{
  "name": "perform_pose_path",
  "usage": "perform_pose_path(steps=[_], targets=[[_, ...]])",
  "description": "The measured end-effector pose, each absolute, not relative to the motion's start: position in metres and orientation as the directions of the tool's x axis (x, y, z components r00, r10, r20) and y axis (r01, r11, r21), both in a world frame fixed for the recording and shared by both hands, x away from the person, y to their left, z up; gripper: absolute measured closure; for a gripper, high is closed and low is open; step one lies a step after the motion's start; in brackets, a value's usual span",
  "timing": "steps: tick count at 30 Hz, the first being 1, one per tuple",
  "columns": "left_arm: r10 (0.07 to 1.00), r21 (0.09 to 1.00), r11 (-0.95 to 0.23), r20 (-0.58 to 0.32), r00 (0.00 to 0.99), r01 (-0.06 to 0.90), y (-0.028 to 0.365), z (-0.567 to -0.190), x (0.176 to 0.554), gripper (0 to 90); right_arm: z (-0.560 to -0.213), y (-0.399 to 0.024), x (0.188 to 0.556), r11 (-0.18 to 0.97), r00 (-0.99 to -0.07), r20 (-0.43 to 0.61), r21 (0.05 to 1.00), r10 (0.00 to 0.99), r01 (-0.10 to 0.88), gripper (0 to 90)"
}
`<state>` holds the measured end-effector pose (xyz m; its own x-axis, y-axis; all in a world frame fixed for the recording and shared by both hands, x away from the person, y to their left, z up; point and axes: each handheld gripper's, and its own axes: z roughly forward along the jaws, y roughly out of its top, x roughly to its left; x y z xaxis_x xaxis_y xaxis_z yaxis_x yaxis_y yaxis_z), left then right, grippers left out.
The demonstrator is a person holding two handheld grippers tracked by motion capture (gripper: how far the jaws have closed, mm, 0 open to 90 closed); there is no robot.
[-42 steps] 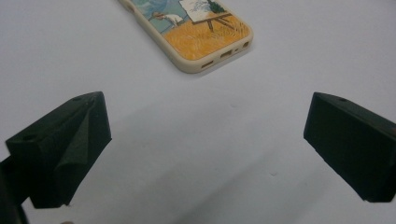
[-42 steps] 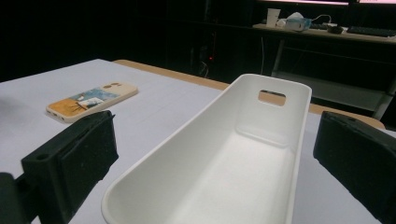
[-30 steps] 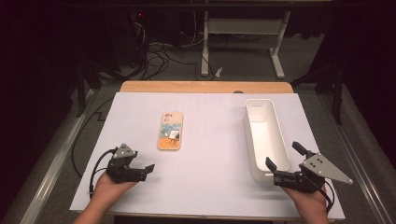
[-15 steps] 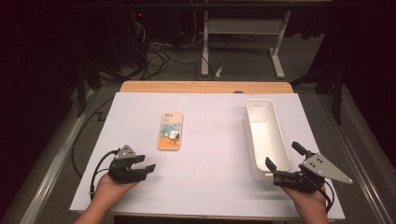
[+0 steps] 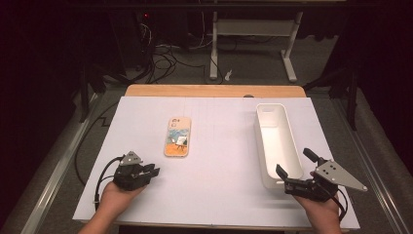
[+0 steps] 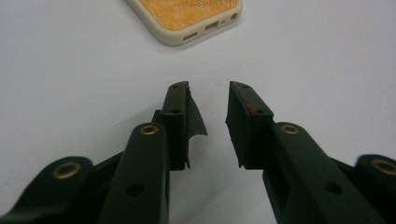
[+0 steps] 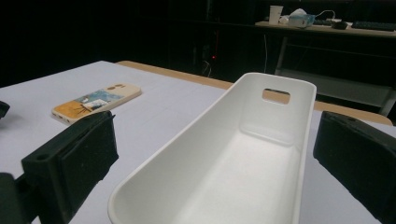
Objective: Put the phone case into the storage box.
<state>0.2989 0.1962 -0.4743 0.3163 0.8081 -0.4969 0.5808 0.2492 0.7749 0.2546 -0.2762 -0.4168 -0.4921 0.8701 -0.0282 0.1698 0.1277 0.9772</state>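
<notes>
A phone (image 5: 177, 137) in a cream case with an orange picture lies flat on the white sheet, left of centre. My left gripper (image 5: 154, 171) rests on the sheet near its lower end, pointing right. In the left gripper view the jaws (image 6: 209, 91) have just been closing and stand a narrow gap apart, nothing between them, with the phone's end (image 6: 187, 16) just ahead. My right gripper (image 5: 292, 161) stands wide open astride the near end of a long white bin (image 5: 258, 141). The bin (image 7: 205, 121) is empty, and the phone (image 7: 95, 103) lies to its left.
The white sheet (image 5: 219, 195) covers the table, with a wooden strip (image 5: 214, 91) along the far edge. Beyond it are a dark floor with cables (image 5: 165, 58) and white desk legs (image 5: 290, 53). A metal rail (image 5: 53, 175) runs along the table's left side.
The left gripper's jaws have narrowed from wide apart to a small gap. Both hands, the phone and the bin have stayed in place.
</notes>
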Motion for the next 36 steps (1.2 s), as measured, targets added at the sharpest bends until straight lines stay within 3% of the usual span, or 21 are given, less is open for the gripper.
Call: perform_pose_path(steps=[6,19,36], targets=[[0.797,0.760,0.280,-0.525,0.299,0.587,0.194,-0.472,0.307,89.4,-0.416,-0.274,0.254,0.144,-0.499,-0.042,0.975,0.865,0.167,0.2],[0.783,0.760,0.313,-0.546,0.298,0.569,0.157,-0.464,0.343,89.8,-0.415,-0.272,0.254,0.157,-0.497,-0.061,0.976,0.866,0.154,0.4],[0.836,0.795,0.163,-0.426,0.346,0.584,0.081,-0.478,0.365,89.8,-0.414,-0.266,0.256,0.160,-0.496,-0.073,0.978,0.865,0.135,0.2]])
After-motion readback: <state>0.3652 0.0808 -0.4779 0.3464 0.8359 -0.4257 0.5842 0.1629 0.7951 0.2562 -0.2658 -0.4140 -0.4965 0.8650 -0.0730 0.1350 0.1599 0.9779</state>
